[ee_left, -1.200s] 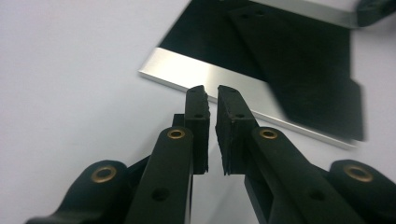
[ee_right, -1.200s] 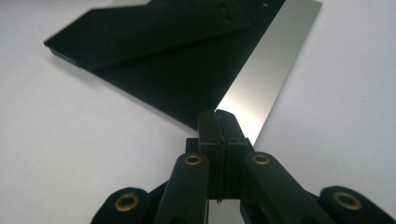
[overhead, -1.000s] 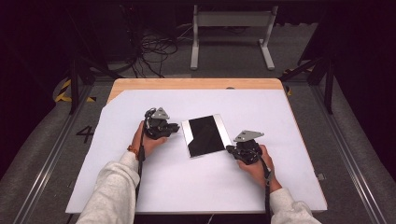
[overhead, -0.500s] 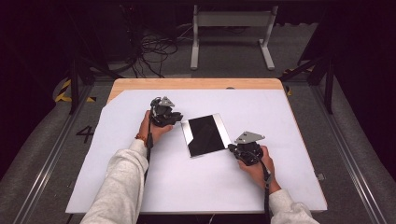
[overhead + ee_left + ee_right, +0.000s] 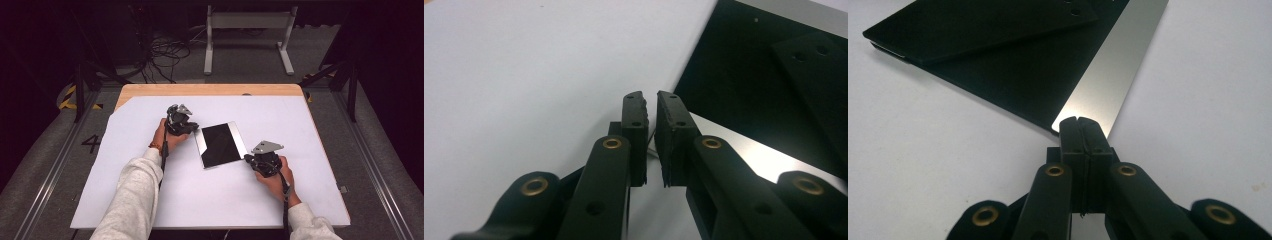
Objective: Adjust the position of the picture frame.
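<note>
A flat black plate (image 5: 220, 145) with silvery strips along two edges lies on the white table cover (image 5: 150, 190), near the middle. My left gripper (image 5: 193, 129) sits at the plate's far left corner. In the left gripper view its jaws (image 5: 651, 100) stand a narrow slit apart, having just closed a little, with nothing between them; the plate (image 5: 764, 65) lies just right of the tips. My right gripper (image 5: 248, 159) rests at the plate's near right corner. In the right gripper view its jaws (image 5: 1078, 122) are shut, pad against pad, tips at the corner of the plate (image 5: 998, 65).
A strip of bare wooden tabletop (image 5: 210, 90) shows at the far edge. Behind the table, a grey metal stand (image 5: 247, 30) and loose cables (image 5: 165, 55) lie on the floor. Dark rails run along both sides of the table.
My left hand has moved away from me and slightly right, up to the plate's far left corner. The right hand and the plate have stayed put.
</note>
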`<state>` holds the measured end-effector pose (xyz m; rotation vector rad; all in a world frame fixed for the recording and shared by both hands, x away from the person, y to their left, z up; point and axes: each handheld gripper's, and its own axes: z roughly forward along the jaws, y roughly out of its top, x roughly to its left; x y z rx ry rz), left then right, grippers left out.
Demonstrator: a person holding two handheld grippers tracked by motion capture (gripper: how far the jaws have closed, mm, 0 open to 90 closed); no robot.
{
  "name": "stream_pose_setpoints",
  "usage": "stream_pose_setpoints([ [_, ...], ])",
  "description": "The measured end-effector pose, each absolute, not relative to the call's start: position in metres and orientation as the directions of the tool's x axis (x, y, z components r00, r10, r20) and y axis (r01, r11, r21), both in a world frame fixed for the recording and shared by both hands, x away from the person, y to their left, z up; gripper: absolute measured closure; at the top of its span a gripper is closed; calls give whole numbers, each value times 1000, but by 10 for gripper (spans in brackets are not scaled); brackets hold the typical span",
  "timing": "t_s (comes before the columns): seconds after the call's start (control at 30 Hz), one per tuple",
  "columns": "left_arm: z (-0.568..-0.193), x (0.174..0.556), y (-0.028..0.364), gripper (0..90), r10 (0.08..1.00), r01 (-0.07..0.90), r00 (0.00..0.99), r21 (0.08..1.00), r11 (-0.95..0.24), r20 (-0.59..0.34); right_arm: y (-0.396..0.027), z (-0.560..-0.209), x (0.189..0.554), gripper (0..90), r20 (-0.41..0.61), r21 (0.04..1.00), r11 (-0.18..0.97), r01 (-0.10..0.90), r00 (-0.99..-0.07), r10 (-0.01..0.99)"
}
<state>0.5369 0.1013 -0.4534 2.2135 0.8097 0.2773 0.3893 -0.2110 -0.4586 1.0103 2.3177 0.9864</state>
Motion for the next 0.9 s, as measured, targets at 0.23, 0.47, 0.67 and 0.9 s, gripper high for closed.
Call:
stream_pose_setpoints([
  [0.23,-458,540,107,839,643,483,764,706,-518,-51,-211,-459,389,900,-96,747,484,455,-647,757],
  [0.47,-455,540,106,899,594,457,804,684,-569,-43,-212,-458,390,900,-101,742,492,455,-650,753],
  [0.67,-456,540,110,899,547,445,833,686,-575,-82,-217,-458,392,900,-100,744,481,464,-634,767],
  [0.9,-455,532,105,855,386,406,903,664,-628,-187,-228,-458,398,900,-95,752,449,482,-596,798],
])
